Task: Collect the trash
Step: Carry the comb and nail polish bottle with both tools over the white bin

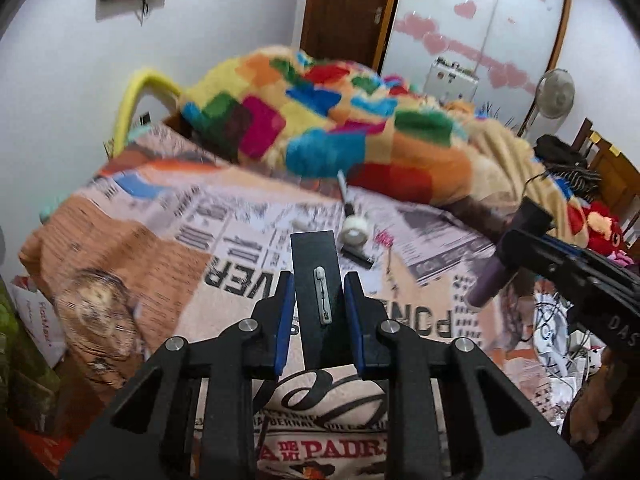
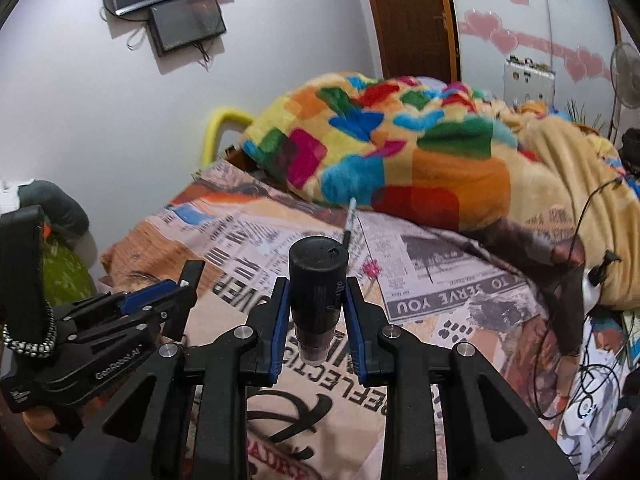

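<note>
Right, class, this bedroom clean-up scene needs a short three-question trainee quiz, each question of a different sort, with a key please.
1. True or false: the left tool is shut on a flat black rectangular piece with a metal pin clasp.
2. Multiple choice: what does the right tool hold? A) a roll of tape B) a dark cylindrical bottle C) a pen
3. Fill the gap: the white tape roll lies on the bedspread printed like a ____, in front of the colourful patchwork blanket.

Key: 1 true; 2 B; 3 newspaper.
</note>
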`<state>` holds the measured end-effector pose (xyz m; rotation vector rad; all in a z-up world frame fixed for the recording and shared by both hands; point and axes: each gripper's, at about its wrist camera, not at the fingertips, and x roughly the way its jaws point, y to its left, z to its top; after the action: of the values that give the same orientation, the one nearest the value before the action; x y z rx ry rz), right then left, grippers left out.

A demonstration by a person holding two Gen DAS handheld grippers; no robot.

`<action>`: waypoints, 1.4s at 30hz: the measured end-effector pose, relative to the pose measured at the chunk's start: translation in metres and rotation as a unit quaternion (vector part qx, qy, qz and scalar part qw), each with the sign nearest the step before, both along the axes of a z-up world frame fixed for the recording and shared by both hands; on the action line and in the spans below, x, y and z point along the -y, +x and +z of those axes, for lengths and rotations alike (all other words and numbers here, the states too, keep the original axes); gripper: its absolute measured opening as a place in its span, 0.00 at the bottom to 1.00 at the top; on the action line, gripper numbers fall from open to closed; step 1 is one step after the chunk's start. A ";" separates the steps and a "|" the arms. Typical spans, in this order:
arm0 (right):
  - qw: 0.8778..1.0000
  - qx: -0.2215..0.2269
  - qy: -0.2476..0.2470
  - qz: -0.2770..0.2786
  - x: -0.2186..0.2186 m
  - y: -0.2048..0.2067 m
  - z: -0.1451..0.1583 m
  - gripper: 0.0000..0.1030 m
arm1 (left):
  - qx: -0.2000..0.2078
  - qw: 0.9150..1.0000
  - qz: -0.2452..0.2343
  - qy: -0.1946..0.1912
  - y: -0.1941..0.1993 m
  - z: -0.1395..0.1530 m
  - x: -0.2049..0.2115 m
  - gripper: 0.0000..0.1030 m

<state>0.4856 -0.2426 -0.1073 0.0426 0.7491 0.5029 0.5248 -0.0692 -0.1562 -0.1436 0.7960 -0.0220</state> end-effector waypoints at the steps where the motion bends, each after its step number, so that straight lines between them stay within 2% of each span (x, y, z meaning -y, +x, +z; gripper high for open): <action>1: 1.000 0.006 0.001 0.002 -0.001 -0.006 0.007 0.24 | 0.006 1.000 0.001 0.000 -0.004 0.006 -0.001 0.23; 7: 0.999 0.045 0.008 0.023 -0.011 -0.046 0.050 0.24 | 0.051 0.999 0.013 -0.002 -0.056 0.059 -0.010 0.23; 10: 0.998 0.058 0.012 0.033 -0.018 -0.065 0.062 0.24 | 0.073 0.997 0.022 -0.002 -0.087 0.082 -0.019 0.23; 19: 0.993 0.085 0.020 0.081 -0.052 -0.122 0.089 0.24 | 0.106 0.992 0.063 0.006 -0.167 0.117 -0.055 0.23; 31: 0.981 0.099 0.011 0.167 -0.118 -0.192 0.098 0.23 | 0.116 0.982 0.148 0.007 -0.280 0.121 -0.127 0.23; 42: 0.969 0.067 -0.006 0.238 -0.183 -0.235 0.072 0.23 | 0.105 0.971 0.215 0.007 -0.350 0.102 -0.186 0.23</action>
<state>0.2502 -0.0595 -0.0356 -0.1866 0.6283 0.9494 0.1743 0.1166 -0.0540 -0.2935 0.5406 0.3736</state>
